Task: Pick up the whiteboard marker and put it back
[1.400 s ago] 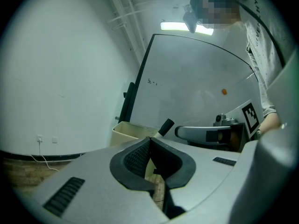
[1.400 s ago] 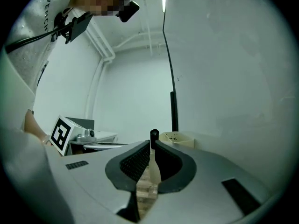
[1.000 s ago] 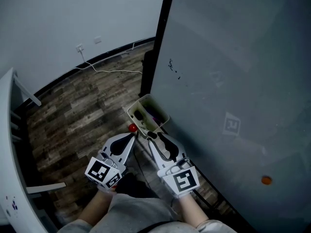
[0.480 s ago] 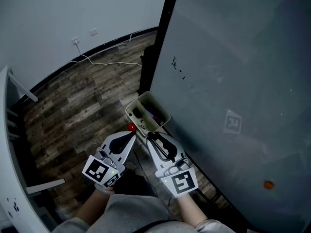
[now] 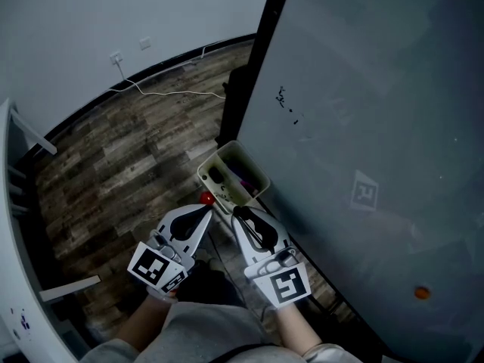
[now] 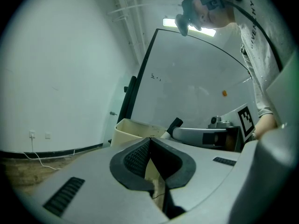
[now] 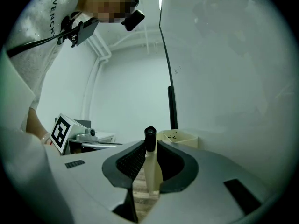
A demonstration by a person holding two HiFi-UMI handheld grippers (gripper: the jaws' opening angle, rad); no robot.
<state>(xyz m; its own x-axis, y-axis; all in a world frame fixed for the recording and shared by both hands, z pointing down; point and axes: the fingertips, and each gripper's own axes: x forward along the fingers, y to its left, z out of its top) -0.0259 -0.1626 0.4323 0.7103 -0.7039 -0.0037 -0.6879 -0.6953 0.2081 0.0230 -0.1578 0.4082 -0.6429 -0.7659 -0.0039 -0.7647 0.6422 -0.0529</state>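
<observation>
Hardly anything has moved: right claw (image 7: pixel 149 148) clamps the marker (image 7: pixel 151 169) (left claw (image 6: pixel 149 143) closed, empty); next, probably lowering it into the tray (image 5: pixel 218 158).

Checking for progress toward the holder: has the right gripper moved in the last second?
No. The right gripper, shut on the whiteboard marker, keeps its tips just short of the beige holder. Only the head view itself shifted a little.
</observation>
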